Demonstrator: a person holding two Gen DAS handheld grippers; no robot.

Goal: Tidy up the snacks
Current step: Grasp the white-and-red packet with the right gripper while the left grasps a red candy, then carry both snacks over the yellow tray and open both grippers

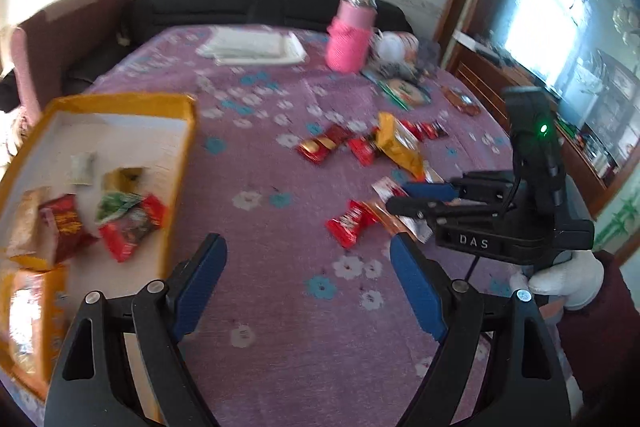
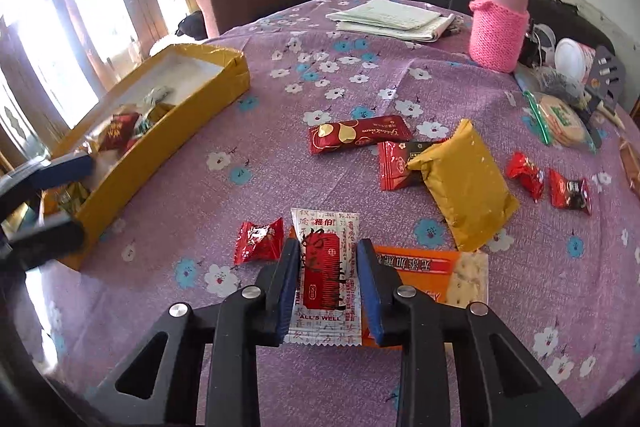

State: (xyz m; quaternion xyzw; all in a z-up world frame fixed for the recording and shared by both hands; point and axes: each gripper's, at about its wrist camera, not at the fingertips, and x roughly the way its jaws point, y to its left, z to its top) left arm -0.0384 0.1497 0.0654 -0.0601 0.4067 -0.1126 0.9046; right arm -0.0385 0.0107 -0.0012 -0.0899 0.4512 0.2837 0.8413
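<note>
A yellow box (image 1: 188, 155) with several snack packs inside sits at the table's left; it also shows in the right wrist view (image 2: 168, 143). My left gripper (image 1: 308, 247) is open and empty beside the box. My right gripper (image 2: 328, 251) straddles a white and red packet (image 2: 326, 279) lying on the cloth, its pads close to both sides; the jaws are not closed on it. Loose snacks lie around: a small red candy (image 2: 258, 241), an orange pack (image 2: 424, 267), a mustard pack (image 2: 468, 183), a long red bar (image 2: 360, 135).
A pink knit-covered flask (image 2: 500, 23), a stack of papers (image 2: 392, 19), a bag of crackers (image 2: 560, 119) and small clutter stand at the far side. The purple floral cloth (image 2: 280, 99) covers the table. A dark sofa lies beyond.
</note>
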